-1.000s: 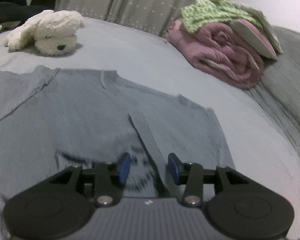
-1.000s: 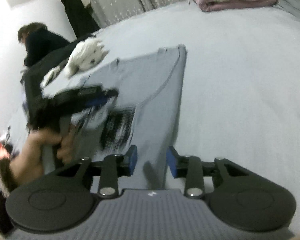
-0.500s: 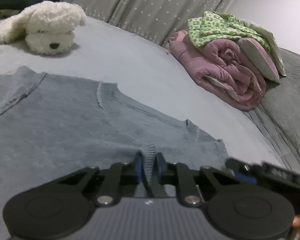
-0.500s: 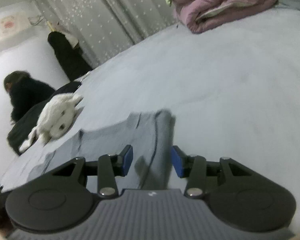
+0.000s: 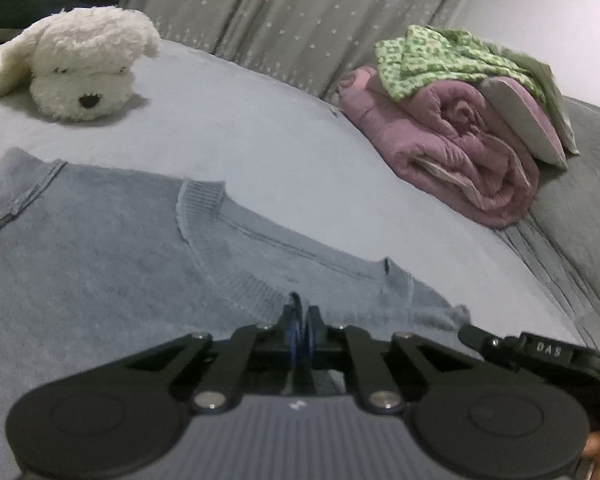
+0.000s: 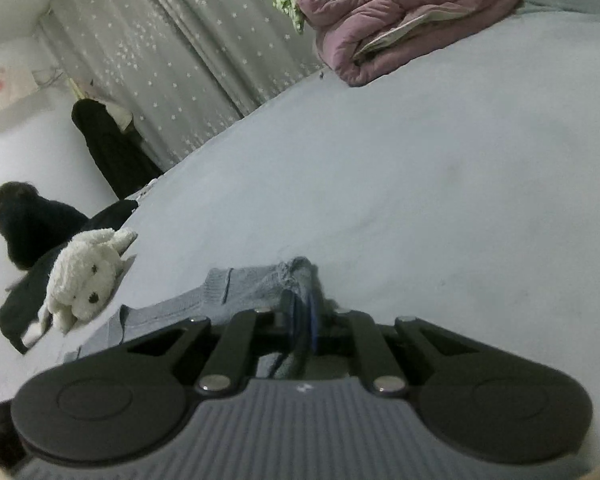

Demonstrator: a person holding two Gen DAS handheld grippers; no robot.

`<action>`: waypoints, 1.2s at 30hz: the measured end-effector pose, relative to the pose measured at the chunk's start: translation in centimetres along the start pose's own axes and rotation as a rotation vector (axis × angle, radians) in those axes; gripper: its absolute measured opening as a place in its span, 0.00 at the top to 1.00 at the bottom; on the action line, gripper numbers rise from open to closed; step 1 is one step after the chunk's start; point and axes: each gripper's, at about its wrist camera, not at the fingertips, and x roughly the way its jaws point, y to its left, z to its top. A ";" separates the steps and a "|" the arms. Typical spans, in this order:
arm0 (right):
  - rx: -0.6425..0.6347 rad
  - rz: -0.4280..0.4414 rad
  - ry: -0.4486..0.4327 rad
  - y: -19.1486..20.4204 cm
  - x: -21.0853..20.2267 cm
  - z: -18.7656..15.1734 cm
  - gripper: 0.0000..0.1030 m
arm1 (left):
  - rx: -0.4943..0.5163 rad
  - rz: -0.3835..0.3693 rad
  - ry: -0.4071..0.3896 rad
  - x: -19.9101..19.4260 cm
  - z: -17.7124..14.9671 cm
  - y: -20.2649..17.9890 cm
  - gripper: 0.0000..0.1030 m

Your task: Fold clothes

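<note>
A seated person (image 6: pixel 28 232) in dark clothing is shown only in the right wrist view, the green patterned cloth (image 5: pixel 452 56) mostly in the left. The grey knit sweater (image 5: pixel 100 264) is spread flat on the bed (image 5: pixel 260 128), pinched by the left tongs (image 5: pixel 301 322); the right tongs (image 6: pixel 301 312) are closing on its bunched edge.

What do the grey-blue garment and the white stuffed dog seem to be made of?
The grey-blue knitted sweater looks like soft matte knit yarn, perhaps wool or cotton: ribbed bands edge its collar. The white stuffed dog looks like fluffy synthetic plush, with a curly, shaggy pile.
</note>
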 end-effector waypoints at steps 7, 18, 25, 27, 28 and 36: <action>-0.048 -0.017 -0.023 1.4 -1.2 0.4 0.81 | 0.023 -0.007 -0.011 -0.4 -0.1 -0.3 0.83; -0.318 -0.052 0.040 6.1 0.5 -2.3 0.60 | 0.036 -0.017 -0.025 -0.9 0.1 -0.5 0.57; -0.316 -0.064 0.059 7.1 -0.4 -2.2 0.57 | 0.027 0.062 -0.011 -3.9 1.2 1.1 0.43; -0.329 -0.065 0.076 8.4 -0.8 -2.3 0.57 | 0.052 0.107 -0.005 -5.0 1.6 1.9 0.39; -0.332 -0.060 0.083 9.1 -1.1 -2.3 0.56 | 0.066 0.130 -0.001 -5.5 1.8 2.2 0.38; -0.309 0.007 0.108 13.9 -2.4 -2.5 0.49 | 0.185 0.327 0.040 -9.1 3.1 4.9 0.30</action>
